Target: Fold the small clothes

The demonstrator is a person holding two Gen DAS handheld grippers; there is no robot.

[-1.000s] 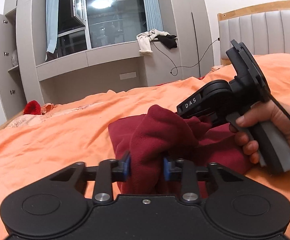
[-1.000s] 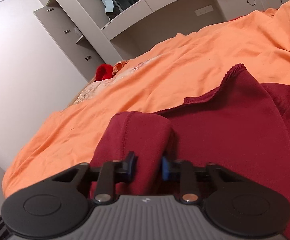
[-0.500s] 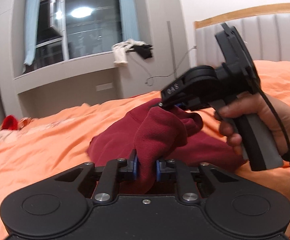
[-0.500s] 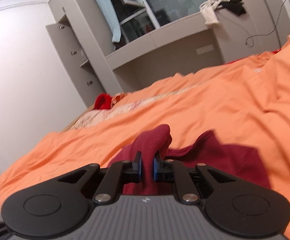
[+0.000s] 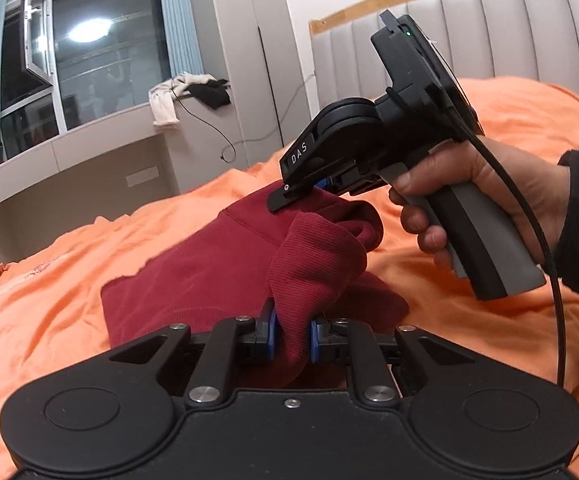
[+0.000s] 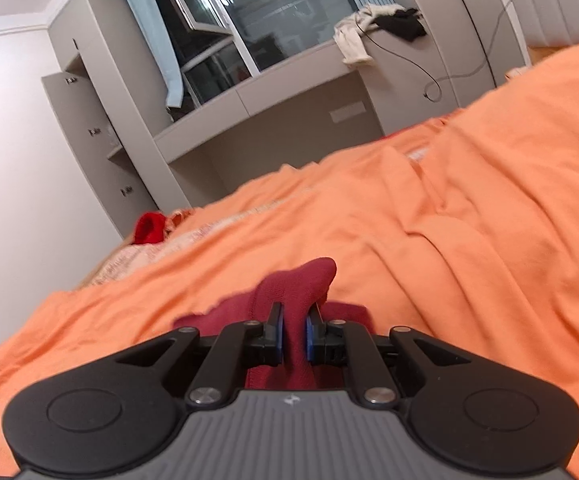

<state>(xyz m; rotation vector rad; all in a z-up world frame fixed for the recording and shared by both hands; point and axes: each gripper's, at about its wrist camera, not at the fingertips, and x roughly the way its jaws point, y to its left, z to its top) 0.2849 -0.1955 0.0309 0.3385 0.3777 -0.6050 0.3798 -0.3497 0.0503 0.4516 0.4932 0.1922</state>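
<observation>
A dark red knitted garment [image 5: 209, 272] lies partly lifted on the orange bedsheet [image 5: 49, 320]. My left gripper [image 5: 292, 334] is shut on a ribbed fold of it, the blue pads pinching the cloth. My right gripper [image 5: 309, 192], held in a hand [image 5: 481, 184], is shut on another bunch of the same garment a little farther and higher. In the right wrist view the right gripper [image 6: 294, 334] pinches a ridge of the red garment [image 6: 301, 284] between its blue pads. Most of the garment is hidden there behind the gripper body.
An orange sheet [image 6: 469, 240] covers the bed, with a padded grey headboard [image 5: 469, 32] at the right. A bright red item [image 6: 149, 228] lies at the bed's far left edge. Grey cabinets and a window ledge [image 6: 289, 92] with draped clothes [image 6: 369, 36] and a dangling cable stand beyond.
Both grippers closed tighter on the red garment and lifted its held folds. They moved across the bed, and the right one rose so that less cloth shows in its view.
</observation>
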